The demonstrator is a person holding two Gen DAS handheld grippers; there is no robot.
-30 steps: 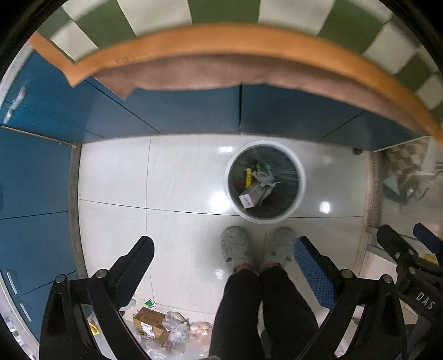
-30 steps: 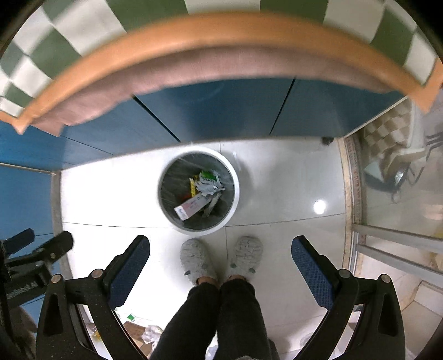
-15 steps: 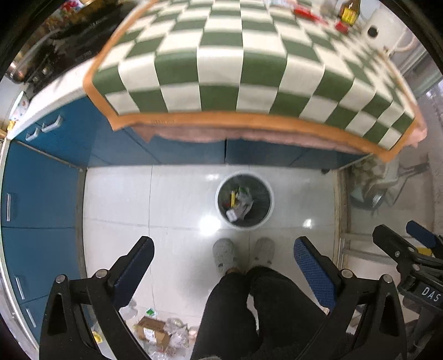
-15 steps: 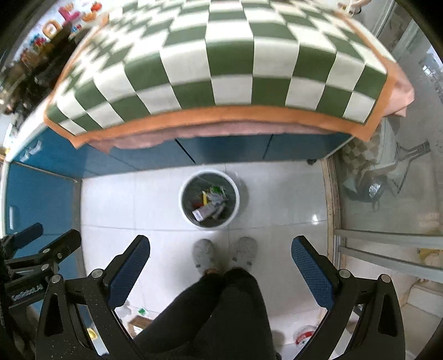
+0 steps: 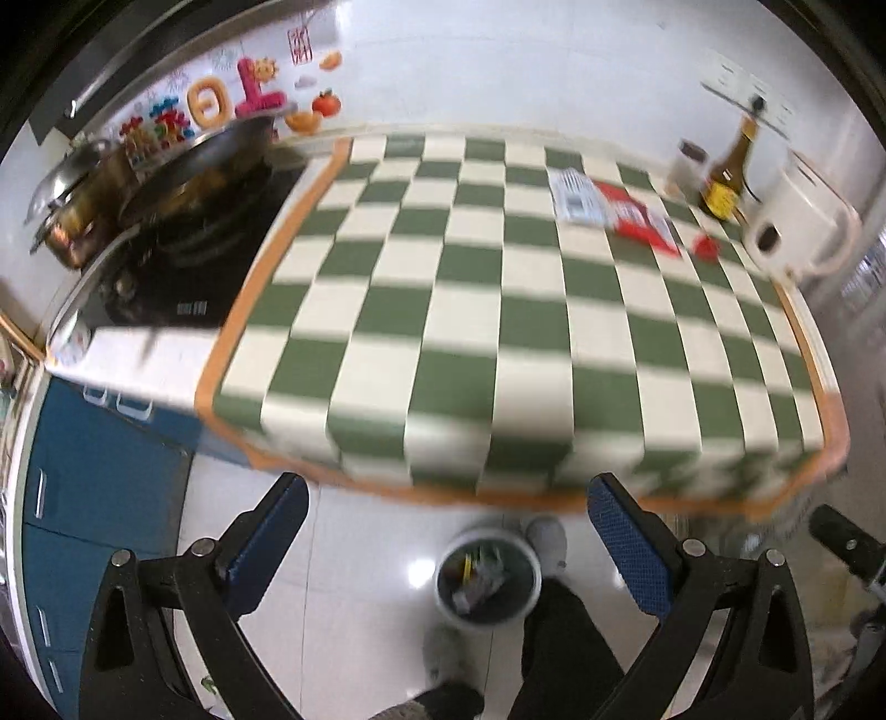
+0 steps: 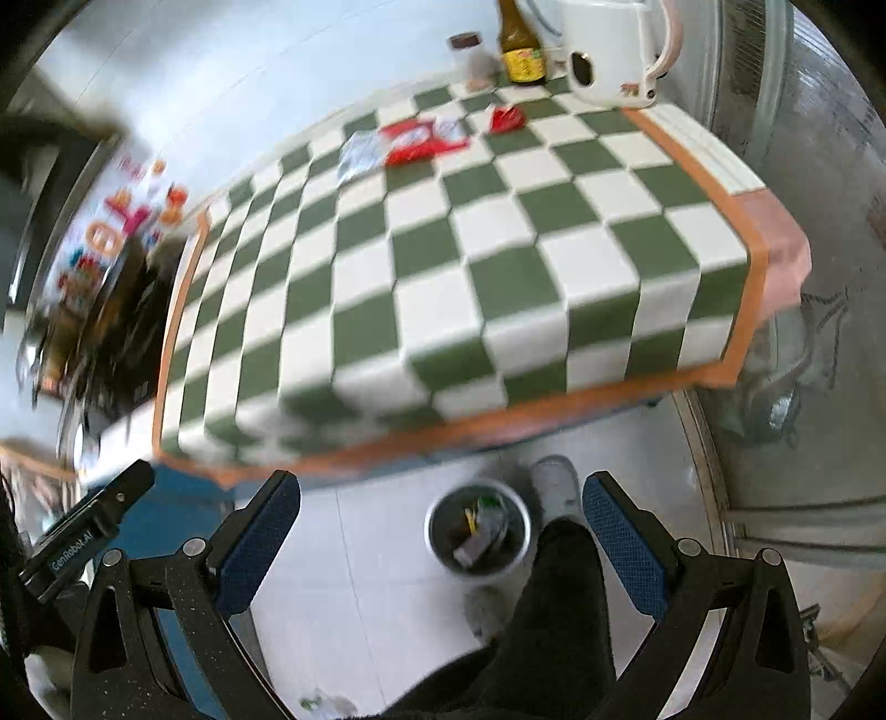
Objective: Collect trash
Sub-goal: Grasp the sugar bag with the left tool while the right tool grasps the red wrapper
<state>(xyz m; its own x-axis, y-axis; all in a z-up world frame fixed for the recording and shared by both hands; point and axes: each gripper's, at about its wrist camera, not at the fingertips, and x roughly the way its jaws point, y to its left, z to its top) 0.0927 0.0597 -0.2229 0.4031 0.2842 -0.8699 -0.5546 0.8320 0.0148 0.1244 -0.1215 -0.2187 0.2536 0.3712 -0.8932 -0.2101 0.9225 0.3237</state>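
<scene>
Left wrist view: the camera has swung up from the floor, where a second ago the bin filled the middle of the frame. Now the checkered surface (image 5: 498, 310) takes up most of the view, and the bin (image 5: 487, 581) sits low at 6 o'clock, partly behind the person's leg (image 5: 559, 637). The left tool (image 5: 448, 543) hangs with its fingers wide apart and nothing between them. My reading is that the last drop is done and the next piece is being sought. Trash shows at about 1 o'clock: a red-and-white wrapper (image 5: 614, 207) and a small red scrap (image 5: 706, 246), near a brown bottle (image 5: 725, 177) and a white kettle (image 5: 797, 221). Motion blur smears the cloth's near edge and the pans at 10 o'clock.

Right wrist view: the same upward swing. The right tool (image 6: 443, 537) is likewise spread and empty. The red-and-white wrapper (image 6: 412, 143) and red scrap (image 6: 505, 117) lie at 12 o'clock, well away from the fingers. The bin (image 6: 479, 529) is at 6 o'clock, its contents too blurred to name. The surface's left end is a dark smear, and the kettle (image 6: 609, 50) is cut off at the top.
</scene>
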